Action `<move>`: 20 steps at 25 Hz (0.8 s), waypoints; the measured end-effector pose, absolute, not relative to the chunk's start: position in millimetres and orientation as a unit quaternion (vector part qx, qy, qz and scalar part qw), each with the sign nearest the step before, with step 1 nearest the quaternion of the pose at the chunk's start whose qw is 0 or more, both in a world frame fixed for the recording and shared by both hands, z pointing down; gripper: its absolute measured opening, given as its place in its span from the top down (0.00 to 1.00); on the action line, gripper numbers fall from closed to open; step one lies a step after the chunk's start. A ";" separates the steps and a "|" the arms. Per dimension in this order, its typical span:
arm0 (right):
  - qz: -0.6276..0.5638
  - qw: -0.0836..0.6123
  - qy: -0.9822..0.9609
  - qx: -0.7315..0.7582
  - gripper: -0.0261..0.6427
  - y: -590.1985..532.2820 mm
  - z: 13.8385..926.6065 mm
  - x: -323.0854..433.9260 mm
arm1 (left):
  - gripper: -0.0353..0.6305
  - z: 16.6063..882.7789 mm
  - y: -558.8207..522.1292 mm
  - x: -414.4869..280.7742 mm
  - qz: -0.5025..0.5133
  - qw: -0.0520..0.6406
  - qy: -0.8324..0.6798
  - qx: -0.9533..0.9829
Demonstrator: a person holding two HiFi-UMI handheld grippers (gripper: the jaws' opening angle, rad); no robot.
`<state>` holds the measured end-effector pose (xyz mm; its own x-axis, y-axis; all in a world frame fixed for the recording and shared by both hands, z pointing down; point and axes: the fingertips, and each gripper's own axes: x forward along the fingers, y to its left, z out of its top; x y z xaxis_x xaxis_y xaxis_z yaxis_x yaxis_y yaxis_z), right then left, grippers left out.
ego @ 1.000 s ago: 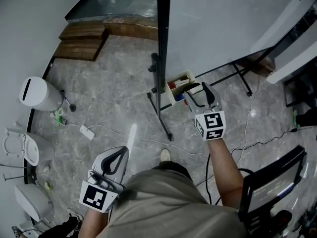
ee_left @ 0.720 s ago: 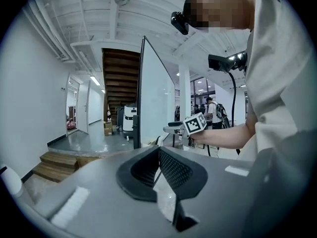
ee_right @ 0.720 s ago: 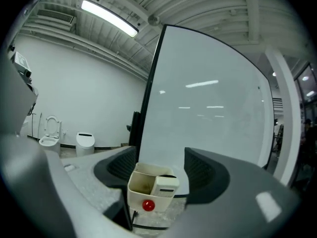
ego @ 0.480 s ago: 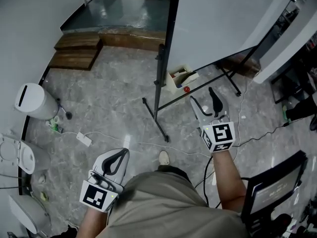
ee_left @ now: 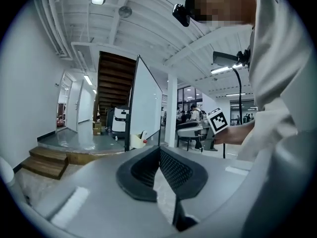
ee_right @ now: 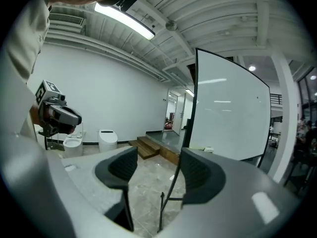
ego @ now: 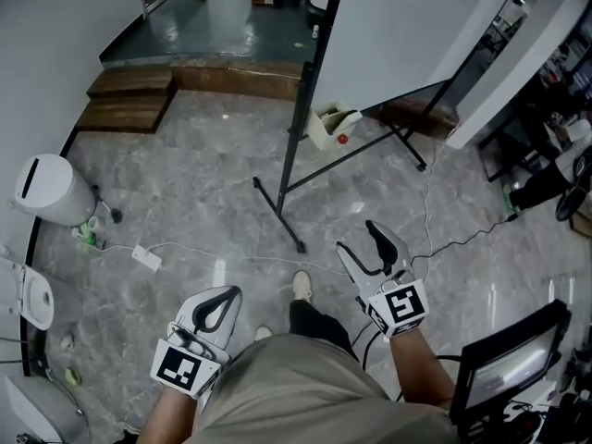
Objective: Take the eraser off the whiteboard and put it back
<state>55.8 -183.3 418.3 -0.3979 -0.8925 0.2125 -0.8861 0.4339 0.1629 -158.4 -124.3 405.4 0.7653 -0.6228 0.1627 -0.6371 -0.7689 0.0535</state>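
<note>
L gripper jaws were shut, empty. R gripper jaws stood wide, had just been closing a bit, nothing between. Eraser not resolvable (prob in tray at whiteboard corner, well apart from both). Likely light, stiff back, soft felt: pinch the hard sides.

Glossy veined stone floor, brown wooden steps, smooth satin whiteboard
</note>
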 end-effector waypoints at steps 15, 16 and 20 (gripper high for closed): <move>-0.021 0.130 -0.847 0.515 0.87 -34.6 384.9 47.5 | 0.94 394.6 -37.1 -114.3 0.070 0.036 -0.281 0.957; -0.020 0.128 -0.846 0.518 0.88 -24.1 383.4 56.7 | 0.94 393.5 -30.6 -104.9 0.071 0.036 -0.278 0.957; -0.018 0.122 -0.838 0.532 0.90 20.0 377.3 102.0 | 0.94 380.2 -1.9 -62.0 0.069 0.019 -0.279 0.958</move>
<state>102.0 20.0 377.3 -0.4046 -0.8955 0.1853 -0.8869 0.4337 0.1594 -62.0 -1.9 380.2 0.8354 -0.5309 0.1424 -0.5362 -0.8441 -0.0011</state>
